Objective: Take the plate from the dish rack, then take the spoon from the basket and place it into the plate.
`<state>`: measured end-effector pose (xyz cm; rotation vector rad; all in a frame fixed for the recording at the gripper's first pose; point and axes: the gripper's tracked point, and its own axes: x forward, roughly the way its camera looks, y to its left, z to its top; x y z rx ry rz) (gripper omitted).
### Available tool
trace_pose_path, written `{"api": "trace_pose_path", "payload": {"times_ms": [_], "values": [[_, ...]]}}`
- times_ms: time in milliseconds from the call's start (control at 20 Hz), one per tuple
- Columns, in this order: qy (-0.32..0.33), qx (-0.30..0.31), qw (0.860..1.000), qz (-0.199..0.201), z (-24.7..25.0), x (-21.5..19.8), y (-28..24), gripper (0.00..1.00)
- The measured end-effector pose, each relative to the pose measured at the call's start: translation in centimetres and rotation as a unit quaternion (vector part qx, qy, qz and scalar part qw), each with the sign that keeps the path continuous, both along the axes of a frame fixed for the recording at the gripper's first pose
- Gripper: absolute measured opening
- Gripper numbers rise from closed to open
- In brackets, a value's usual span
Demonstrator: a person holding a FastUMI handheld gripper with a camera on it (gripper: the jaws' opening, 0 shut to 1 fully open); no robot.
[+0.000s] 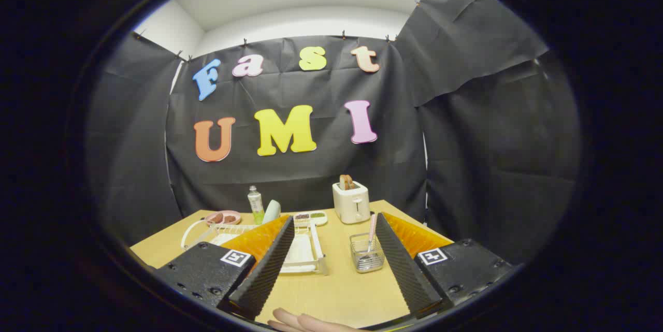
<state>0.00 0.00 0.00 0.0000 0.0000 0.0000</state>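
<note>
My gripper [331, 257] is open, its two ribbed black fingers [269, 264] spread wide above the wooden table [342, 290], nothing between them. A white dish rack [305, 249] stands ahead, partly behind the left finger. A pale plate [271, 211] stands upright at the rack's far end. Beside the right finger sits a small wire basket [366, 253] with a spoon [371, 232] standing in it, its pink-and-white handle pointing up.
A white toaster [351, 201] with toast stands at the table's back. Left of it lie a small tray of food [311, 216], a green bottle [255, 204] and a pink dish [222, 217]. A hand [305, 322] rests at the table's near edge.
</note>
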Motion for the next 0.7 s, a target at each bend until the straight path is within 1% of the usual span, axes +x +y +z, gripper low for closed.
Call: {"api": "trace_pose_path", "payload": {"times_ms": [150, 350, 550, 700], "values": [[-0.003, -0.006, 1.0, -0.004, 0.1, -0.1, 0.0, 1.0], [0.005, -0.017, 1.0, 0.008, -0.8, 0.0, 0.5, 1.0], [0.016, -0.017, 1.0, 0.003, -1.6, 0.5, -0.3, 1.0], [0.011, -0.018, 1.0, -0.001, -1.3, 0.7, -0.9, 1.0]]}}
